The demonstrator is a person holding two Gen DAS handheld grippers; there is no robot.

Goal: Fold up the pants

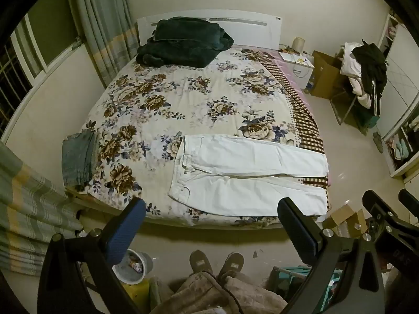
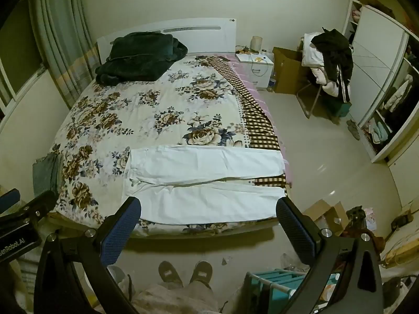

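White pants (image 1: 246,175) flat on bed (image 1: 157,110) — beyond left claw (image 1: 210,225), right claw (image 2: 208,225), both spread, empty.

Both fisheye cams sit up high at the foot of the bed (image 1: 146,120), tilted steeply down and looking toward the headboard (image 2: 199,36). The left one sits further left, the right one further right. They're well back from it, and both catch the whole bed, the white pants (image 1: 248,175) and the floor (image 2: 314,136).
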